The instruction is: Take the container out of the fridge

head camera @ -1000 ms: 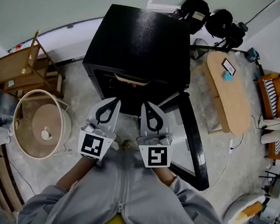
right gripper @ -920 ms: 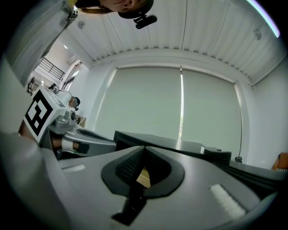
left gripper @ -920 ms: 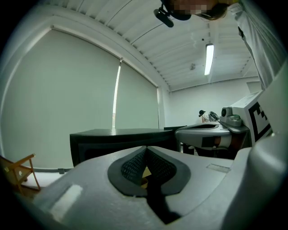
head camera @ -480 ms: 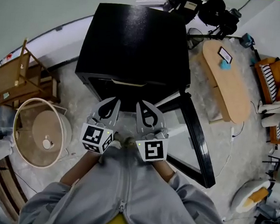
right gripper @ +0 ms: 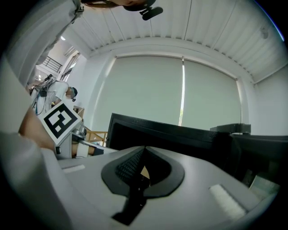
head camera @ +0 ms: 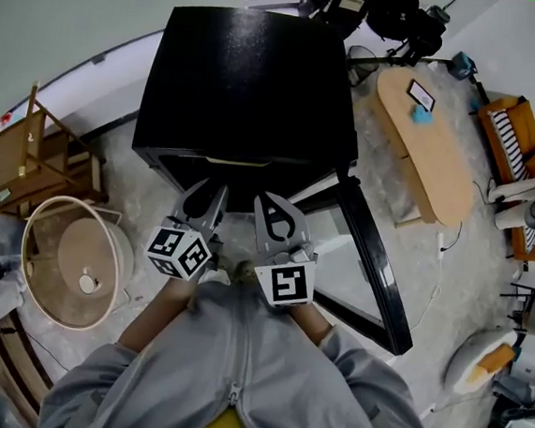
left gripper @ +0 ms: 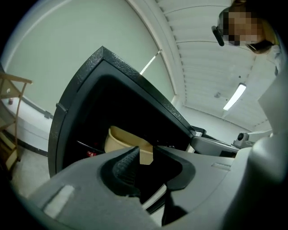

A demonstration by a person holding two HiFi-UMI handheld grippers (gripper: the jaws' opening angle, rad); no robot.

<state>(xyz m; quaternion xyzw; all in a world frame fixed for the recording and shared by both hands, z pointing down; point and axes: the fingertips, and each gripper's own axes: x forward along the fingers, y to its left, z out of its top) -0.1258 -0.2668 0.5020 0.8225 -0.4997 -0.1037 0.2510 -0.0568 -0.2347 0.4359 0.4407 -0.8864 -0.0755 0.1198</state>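
Observation:
A black mini fridge (head camera: 252,85) stands in front of me with its door (head camera: 374,275) swung open to the right. Inside, a beige container (left gripper: 123,140) rests on a shelf, and only its rim (head camera: 238,161) shows in the head view. My left gripper (head camera: 209,195) hangs just before the fridge opening, tilted, and its jaws are opening with nothing between them (left gripper: 146,150). The container lies beyond the left fingertips, apart from them. My right gripper (head camera: 268,205) is beside it at the same height, shut and empty (right gripper: 144,150).
A round wicker basket (head camera: 75,256) and a wooden rack (head camera: 28,162) stand on the floor to the left. An oval wooden table (head camera: 424,148) is at the right, past the open door. Dark bags and gear (head camera: 372,7) sit behind the fridge.
Both grippers have edged closer to the fridge opening. The left gripper has rolled so its marker cube shows two faces, and its jaws have parted a little.

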